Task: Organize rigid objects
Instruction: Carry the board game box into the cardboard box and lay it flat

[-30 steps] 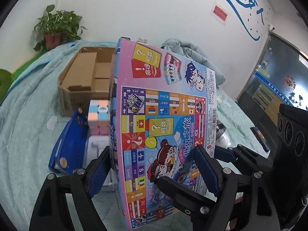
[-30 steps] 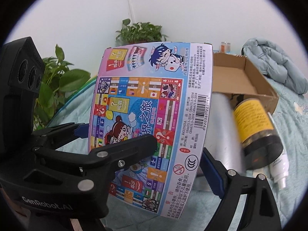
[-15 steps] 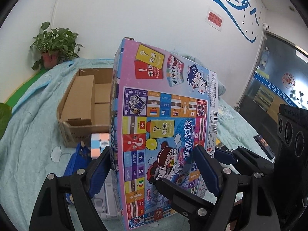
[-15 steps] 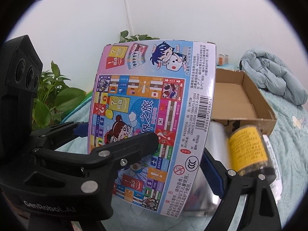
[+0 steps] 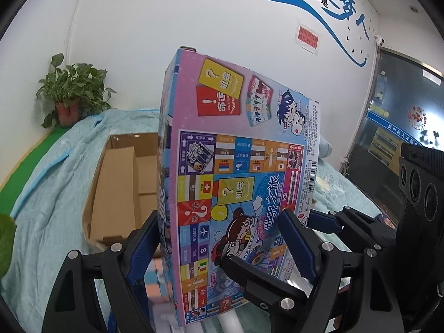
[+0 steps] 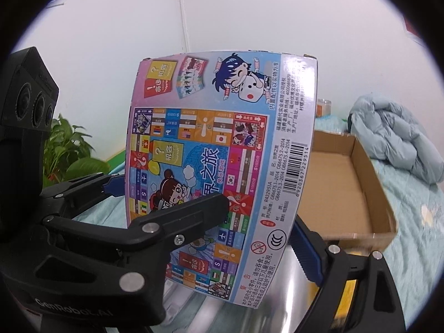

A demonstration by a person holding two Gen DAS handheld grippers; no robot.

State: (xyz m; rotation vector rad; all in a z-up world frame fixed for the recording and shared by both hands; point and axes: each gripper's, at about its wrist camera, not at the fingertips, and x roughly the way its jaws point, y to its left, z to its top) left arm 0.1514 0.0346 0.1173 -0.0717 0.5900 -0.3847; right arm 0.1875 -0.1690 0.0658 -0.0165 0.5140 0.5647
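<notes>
Standing upright between both grippers, the board-game box (image 5: 238, 183) is glossy printed card w/ "世界之旅", "WORLD TOUR" and barcode 6920367229514. Left gripper (image 5: 222, 238) fingers clamp its spine and face; right gripper (image 6: 260, 227), marked "GenRobot.AI", pinches the same box. Behind it sits an open, corrugated cardboard carton (image 6: 358, 191) on a teal quilted bedspread (image 5: 55, 194).
</notes>
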